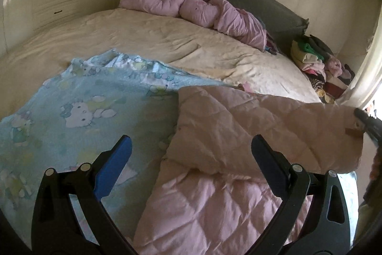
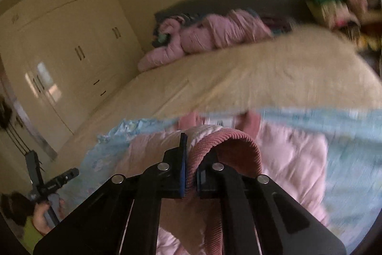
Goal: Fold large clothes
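A pale pink quilted jacket [image 1: 214, 202] lies on a light blue cartoon-print blanket [image 1: 78, 111] at the near end of the bed. My left gripper [image 1: 191, 154] hovers over the jacket's left edge, open, with nothing between its blue pads. One flap of the jacket [image 1: 274, 130] is lifted to the right, where my right gripper [image 1: 368, 123] pinches its corner. In the right wrist view the right gripper [image 2: 191, 159] is shut on the jacket's darker pink ribbed cuff [image 2: 229, 142], which drapes over the right finger and hides it.
A beige sheet [image 1: 148, 40] covers the bed. A crumpled pink duvet [image 1: 191, 6] lies against the grey headboard. A heap of mixed clothes [image 1: 317, 63] sits beside the bed at the far right. Cream wardrobes [image 2: 71, 59] line the left wall. A person's hand [image 2: 45, 212] shows low left.
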Available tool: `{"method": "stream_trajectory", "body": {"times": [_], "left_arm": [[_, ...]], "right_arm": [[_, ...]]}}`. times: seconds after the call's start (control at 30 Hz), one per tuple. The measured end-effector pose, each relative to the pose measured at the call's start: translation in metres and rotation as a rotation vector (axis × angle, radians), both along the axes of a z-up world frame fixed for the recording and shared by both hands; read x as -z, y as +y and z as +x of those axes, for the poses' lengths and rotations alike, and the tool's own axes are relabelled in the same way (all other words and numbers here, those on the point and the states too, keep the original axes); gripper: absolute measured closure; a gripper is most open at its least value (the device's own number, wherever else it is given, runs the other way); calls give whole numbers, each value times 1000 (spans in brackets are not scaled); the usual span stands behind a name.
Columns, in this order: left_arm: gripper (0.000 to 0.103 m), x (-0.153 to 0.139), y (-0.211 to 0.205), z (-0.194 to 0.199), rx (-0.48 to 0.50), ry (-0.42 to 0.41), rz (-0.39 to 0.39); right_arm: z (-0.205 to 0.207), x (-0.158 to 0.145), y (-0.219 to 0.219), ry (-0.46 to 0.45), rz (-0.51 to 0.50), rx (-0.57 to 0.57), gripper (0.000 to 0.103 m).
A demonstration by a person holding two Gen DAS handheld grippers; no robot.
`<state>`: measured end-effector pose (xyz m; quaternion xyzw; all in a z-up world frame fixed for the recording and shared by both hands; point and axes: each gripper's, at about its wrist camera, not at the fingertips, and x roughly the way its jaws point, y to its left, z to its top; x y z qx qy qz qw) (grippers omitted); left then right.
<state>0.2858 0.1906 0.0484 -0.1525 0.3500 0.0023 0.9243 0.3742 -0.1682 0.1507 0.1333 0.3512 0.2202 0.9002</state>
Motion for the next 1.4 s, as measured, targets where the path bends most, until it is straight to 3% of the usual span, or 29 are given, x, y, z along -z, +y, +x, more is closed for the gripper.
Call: {"method": "stream_trajectory", "body": {"times": [0.13,0.3,0.53,0.73,0.9,1.4], "left_arm": [[10,-3,-8,17,15,2,-7],[10,0,-21,41,54,26,-8],[10,22,-41,68,89,109,4],[15,40,-56,79,134,137,4],[27,51,-65,83,167,163,-6],[28,90,-77,95,178,286,70]], "right_arm": [[17,-4,2,-6,-54,6,98],[25,11,-15,20,-53,61,98],[29,30,-26,63,-52,98,98],[33,35,-25,75,-80,98,98],[36,40,-23,96,-96,99,98],[36,55,-20,141,-126,88,95]]}}
